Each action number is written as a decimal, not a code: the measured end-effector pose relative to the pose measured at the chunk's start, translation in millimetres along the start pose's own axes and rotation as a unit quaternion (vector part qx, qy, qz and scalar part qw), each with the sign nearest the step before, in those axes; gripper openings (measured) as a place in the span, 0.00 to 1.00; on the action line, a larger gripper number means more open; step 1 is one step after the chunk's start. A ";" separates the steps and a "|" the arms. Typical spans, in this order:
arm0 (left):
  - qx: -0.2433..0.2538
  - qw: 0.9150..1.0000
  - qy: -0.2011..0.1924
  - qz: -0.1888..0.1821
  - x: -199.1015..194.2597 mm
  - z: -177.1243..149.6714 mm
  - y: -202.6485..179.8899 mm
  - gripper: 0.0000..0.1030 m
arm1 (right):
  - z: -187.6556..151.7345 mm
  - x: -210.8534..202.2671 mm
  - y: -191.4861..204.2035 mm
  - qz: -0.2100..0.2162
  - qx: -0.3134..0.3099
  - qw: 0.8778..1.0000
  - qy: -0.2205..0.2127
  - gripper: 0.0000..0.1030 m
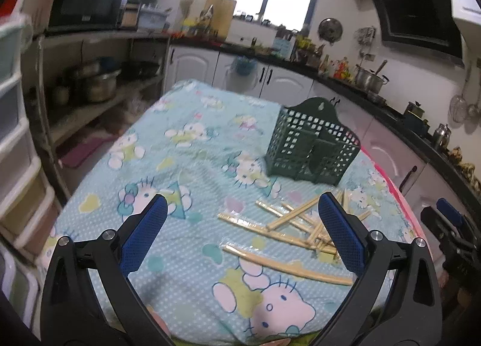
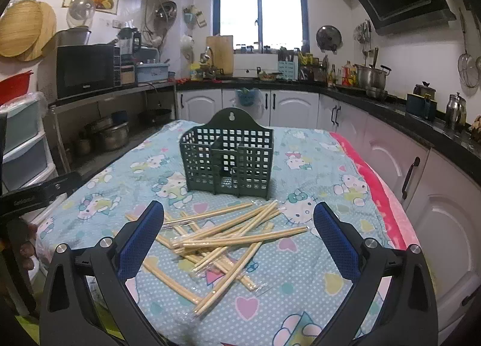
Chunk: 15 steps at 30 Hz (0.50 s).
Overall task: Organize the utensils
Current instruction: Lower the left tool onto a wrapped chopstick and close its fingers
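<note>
**Right wrist view: chopsticks heaped before the green caddy**

The right gripper [image 2: 239,221] is spread wide over the chopsticks [image 2: 228,237] at frame centre; the caddy [image 2: 228,159] stands just behind, its dividers showing. The left wrist view shows the left gripper [image 1: 242,213] spread too, the caddy's lattice side, chopsticks lower right.

In the right wrist view the utensil holder [image 2: 228,162] stands upright on the surface [image 2: 315,280] at the middle of the frame, and the heap of chopsticks [image 2: 228,240] lies crisscrossed just below it, between the two fingers of the right hand-held gripper [image 2: 237,240]. The left hand-held gripper [image 2: 36,195] juts in at the left edge. In the left wrist view the holder [image 1: 312,147] sits right of centre, the chopsticks [image 1: 288,228] below it, toward the lower right.
</note>
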State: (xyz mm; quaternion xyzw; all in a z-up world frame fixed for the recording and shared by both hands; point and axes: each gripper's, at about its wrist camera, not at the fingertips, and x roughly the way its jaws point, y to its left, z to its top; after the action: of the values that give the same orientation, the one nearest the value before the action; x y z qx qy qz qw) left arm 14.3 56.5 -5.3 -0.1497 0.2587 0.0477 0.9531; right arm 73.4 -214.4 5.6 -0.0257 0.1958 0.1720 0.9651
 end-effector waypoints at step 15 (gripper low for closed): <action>-0.031 0.990 0.137 -0.030 46.5 -26.2 15.0 0.72 | 5.8 53.6 -38.1 -0.058 -0.007 0.995 0.077 0.93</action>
State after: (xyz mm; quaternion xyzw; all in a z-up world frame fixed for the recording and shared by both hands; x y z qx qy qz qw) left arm 39.3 63.3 -54.3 -0.1925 0.3807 0.0060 0.9044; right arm 134.9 -232.2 -10.4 -0.0566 0.2662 0.1150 0.9554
